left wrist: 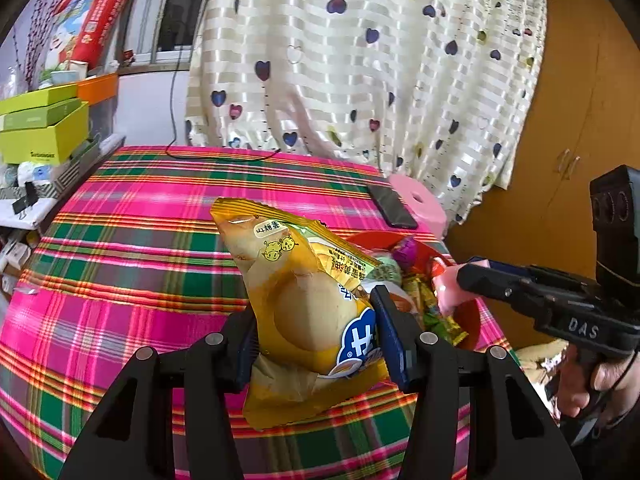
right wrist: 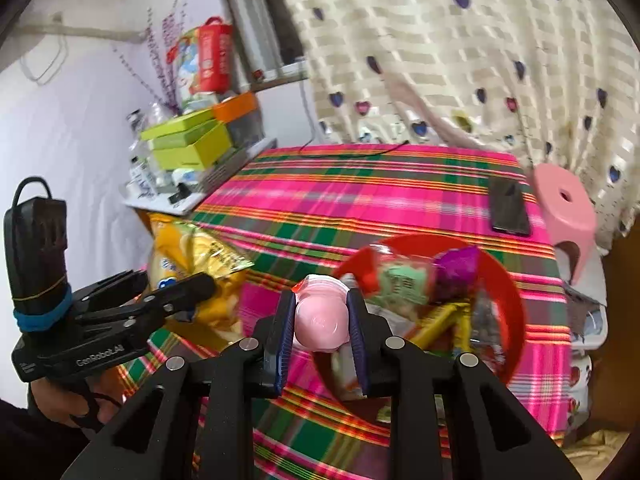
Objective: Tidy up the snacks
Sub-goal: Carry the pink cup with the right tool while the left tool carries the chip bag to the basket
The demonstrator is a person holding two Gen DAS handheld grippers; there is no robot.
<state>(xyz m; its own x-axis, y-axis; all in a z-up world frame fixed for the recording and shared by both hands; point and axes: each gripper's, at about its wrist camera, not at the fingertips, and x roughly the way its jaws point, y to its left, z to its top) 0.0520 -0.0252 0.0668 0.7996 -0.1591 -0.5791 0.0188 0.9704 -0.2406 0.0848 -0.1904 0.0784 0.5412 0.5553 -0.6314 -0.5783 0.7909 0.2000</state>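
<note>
Yellow snack bag (left wrist: 304,312) between left hand-held gripper (left wrist: 316,330) pads

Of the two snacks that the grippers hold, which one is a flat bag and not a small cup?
The yellow plastic snack bag, held by the left gripper. The right gripper holds a small pink cup.

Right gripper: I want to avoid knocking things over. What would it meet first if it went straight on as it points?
Probably the snacks piled in the red bowl, just beyond the pink cup held by the right gripper; depth is uncertain.
</note>
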